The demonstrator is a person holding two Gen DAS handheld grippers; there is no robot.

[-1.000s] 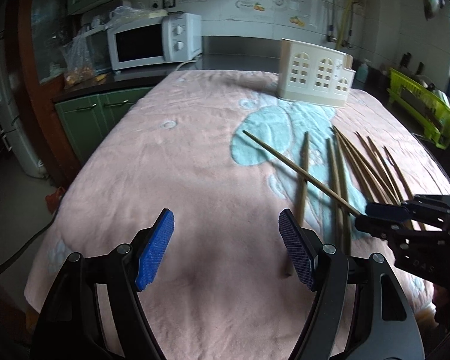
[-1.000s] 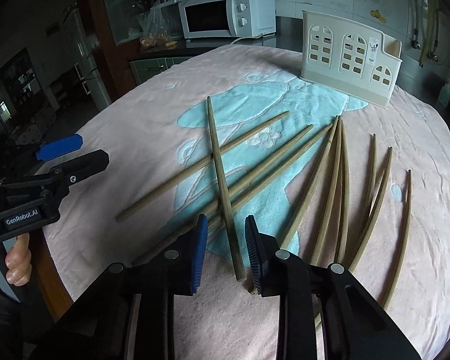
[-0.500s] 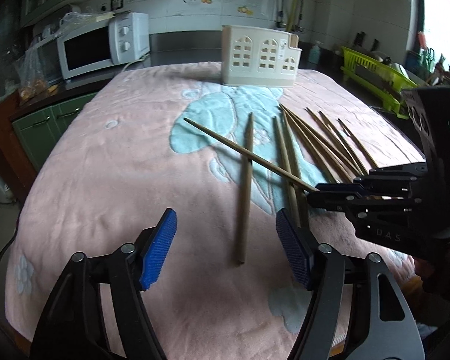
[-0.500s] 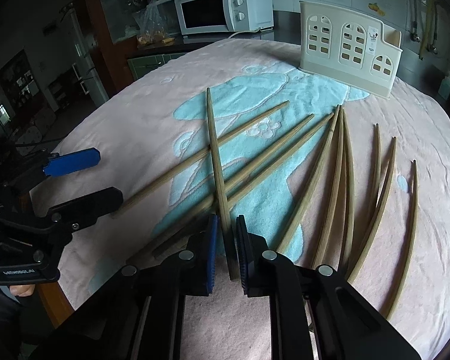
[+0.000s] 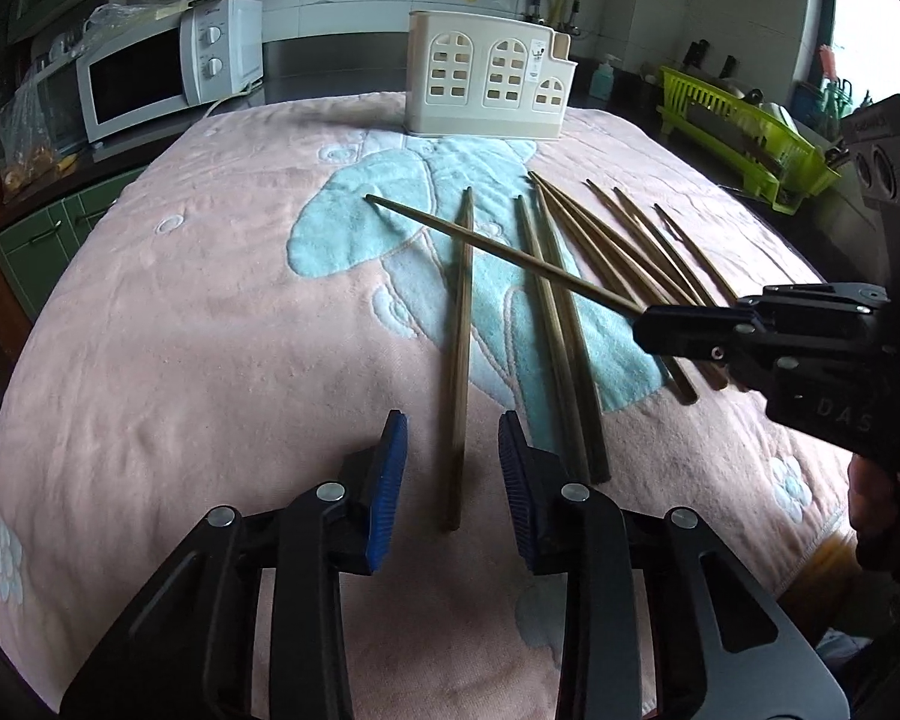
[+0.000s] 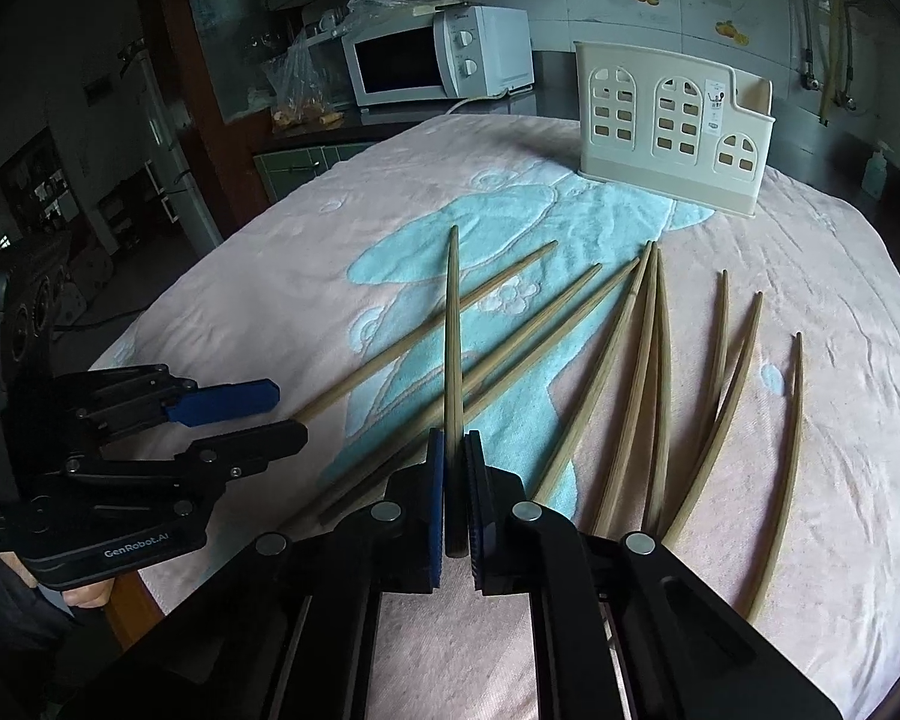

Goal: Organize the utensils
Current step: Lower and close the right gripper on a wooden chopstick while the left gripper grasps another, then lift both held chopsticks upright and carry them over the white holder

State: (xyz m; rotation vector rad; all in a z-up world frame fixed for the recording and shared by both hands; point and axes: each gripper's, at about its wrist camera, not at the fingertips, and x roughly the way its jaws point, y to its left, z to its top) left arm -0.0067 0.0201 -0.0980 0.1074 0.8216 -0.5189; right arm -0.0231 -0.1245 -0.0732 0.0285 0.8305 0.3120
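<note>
Several wooden chopsticks lie fanned on a pink towel (image 5: 180,330) in front of a cream utensil holder (image 5: 486,84) with arched window holes. My left gripper (image 5: 450,468) straddles the near end of the leftmost chopstick (image 5: 459,360). Its jaws are closing, and the blue pads stand clear of the wood on both sides. My right gripper (image 6: 453,480) is shut on the thick end of another chopstick (image 6: 452,330), which crosses over its neighbours. In the left wrist view that right gripper (image 5: 648,330) holds this chopstick (image 5: 498,252) from the right. The holder (image 6: 666,126) stands at the towel's far side.
A white microwave (image 5: 168,69) sits on the counter at the back left. A green dish rack (image 5: 744,132) stands at the back right. The left gripper (image 6: 288,411) shows at the table's left edge in the right wrist view, with a hand below it. The towel (image 6: 840,276) hangs over the table's edges.
My left gripper swung right and down over the leftmost chopstick, and its jaws narrowed. My right gripper's pads came together on the crossing chopstick.
</note>
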